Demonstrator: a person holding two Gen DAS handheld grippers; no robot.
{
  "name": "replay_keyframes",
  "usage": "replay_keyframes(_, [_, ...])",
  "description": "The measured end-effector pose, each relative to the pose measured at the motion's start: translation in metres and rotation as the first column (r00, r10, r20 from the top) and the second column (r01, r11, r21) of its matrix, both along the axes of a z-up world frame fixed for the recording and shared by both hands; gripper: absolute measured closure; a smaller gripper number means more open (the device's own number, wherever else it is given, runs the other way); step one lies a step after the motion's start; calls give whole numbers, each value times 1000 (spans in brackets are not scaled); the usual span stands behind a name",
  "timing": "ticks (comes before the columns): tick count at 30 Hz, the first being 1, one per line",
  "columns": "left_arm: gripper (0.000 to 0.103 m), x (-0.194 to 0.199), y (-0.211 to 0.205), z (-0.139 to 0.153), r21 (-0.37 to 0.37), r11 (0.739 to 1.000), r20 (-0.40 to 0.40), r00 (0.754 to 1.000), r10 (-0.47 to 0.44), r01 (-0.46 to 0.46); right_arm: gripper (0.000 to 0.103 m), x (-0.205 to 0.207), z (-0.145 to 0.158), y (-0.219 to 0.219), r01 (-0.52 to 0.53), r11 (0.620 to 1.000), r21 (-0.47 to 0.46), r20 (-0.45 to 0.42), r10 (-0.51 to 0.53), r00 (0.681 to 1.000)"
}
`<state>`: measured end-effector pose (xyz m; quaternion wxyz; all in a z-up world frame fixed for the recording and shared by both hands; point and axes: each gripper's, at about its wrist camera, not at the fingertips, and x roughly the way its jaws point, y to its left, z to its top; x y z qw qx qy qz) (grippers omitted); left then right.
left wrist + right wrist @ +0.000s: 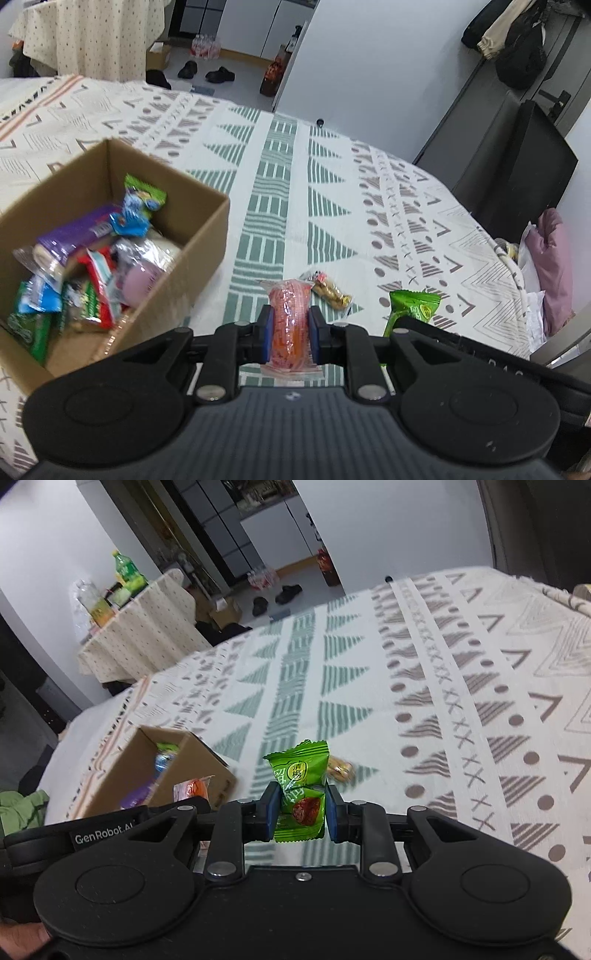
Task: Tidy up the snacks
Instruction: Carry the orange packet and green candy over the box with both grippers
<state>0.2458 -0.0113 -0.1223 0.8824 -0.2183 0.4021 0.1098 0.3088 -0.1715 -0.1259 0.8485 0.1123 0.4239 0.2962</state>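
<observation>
On your left the cardboard box (110, 236) sits full of snacks on the patterned cloth (332, 177). Your left gripper (289, 326) squeezes an orange snack pack (289, 321), and your right gripper (301, 808) squeezes a green snack pack (301, 786), with a gold candy (330, 291) lying on the cloth between them.

Green packet (300, 794), orange-pink packet (289, 325)

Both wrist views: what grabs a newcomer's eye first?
Each gripper is clamped on a snack: the left gripper on an orange-red packet, the right gripper on a bright green packet. To the left on the patterned cloth sits an open cardboard box heaped with colourful wrappers. One gold-wrapped snack lies loose on the cloth between them.
</observation>
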Motion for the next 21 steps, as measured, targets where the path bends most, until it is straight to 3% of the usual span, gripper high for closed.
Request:
replay_keyframes(12, [85,-23,25,32,30,998,24,998,53,-53,78,-15,34,20,-43,996,78,86,36,996])
replay_keyframes(21, [85,-35,50,42,63,994,6,996,90,-90,78,-23,40,46,-71,993,96,96,61,994])
